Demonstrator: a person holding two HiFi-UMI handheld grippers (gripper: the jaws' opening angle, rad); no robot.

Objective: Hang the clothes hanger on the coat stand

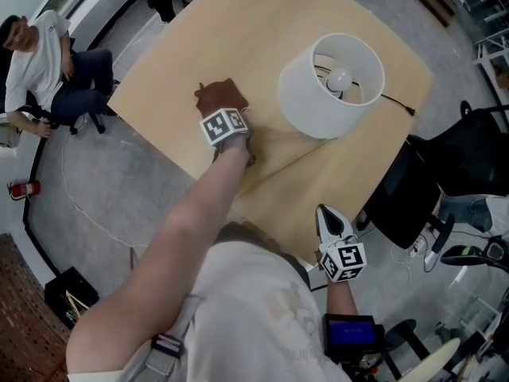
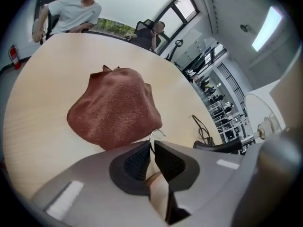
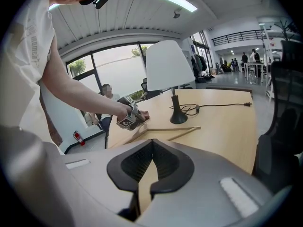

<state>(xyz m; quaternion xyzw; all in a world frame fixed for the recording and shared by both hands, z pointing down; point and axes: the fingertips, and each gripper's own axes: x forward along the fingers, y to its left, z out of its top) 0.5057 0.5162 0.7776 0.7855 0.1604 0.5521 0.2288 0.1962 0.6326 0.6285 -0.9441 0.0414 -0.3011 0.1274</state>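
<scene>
Wooden clothes hanger point(image 3: 170, 128) lies on the pale worktop point(image 1: 159, 86) between a rust-red cloth point(image 2: 113, 110) and a white lamp point(image 1: 298, 94), its wire hook point(image 2: 158, 133) pinched in the left gripper point(image 2: 152, 144), while the right gripper point(image 3: 152, 141) hovers at the near edge, jaws together and empty.

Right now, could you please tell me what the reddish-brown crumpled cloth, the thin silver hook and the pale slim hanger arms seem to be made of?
The reddish-brown crumpled cloth: probably terry towelling, matte with a nubbly pile. The thin silver hook: seemingly metal wire, glinting, pinched between the left gripper's jaws. The pale slim hanger arms: likely wood, light tan, smooth; grain unclear.
</scene>
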